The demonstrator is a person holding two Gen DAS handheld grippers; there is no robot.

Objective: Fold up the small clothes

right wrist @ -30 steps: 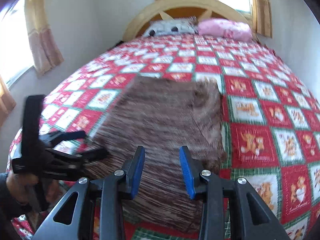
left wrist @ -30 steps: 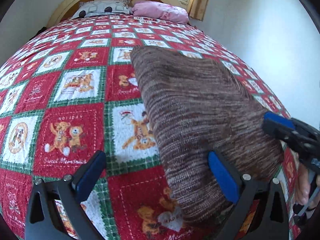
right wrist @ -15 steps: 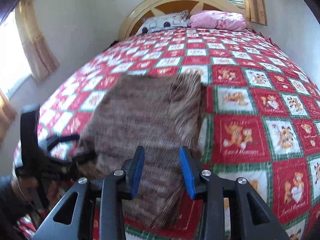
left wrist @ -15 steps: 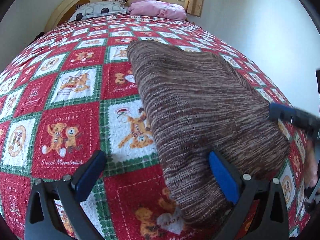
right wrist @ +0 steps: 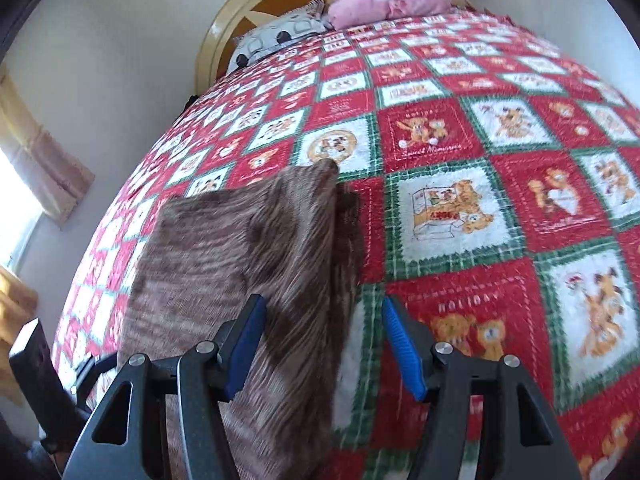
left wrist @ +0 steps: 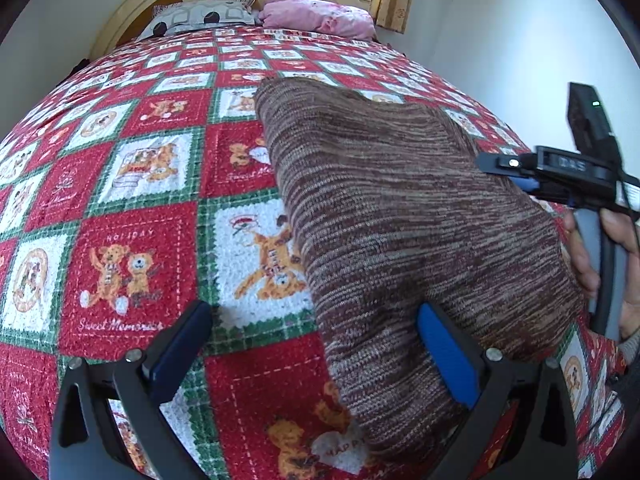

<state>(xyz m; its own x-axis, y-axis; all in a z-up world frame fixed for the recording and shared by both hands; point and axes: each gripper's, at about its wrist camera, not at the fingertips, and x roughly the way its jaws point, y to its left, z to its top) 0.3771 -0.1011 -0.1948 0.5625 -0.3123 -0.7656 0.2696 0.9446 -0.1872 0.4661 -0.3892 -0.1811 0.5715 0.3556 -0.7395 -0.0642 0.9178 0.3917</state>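
So the brown knit garment [left wrist: 400, 216] is lying folded into a thick rectangle on the bed's red teddy-bear quilt [left wrist: 132, 208], toward the near right side. The left hand-held gripper [left wrist: 316, 352] has its fingers wide apart, straddling the garment's near left edge, probably lining up to pinch it. The right hand-held gripper [right wrist: 324, 344] is spread too, holding nothing, over the garment's right edge, I'd guess ready for another fold.
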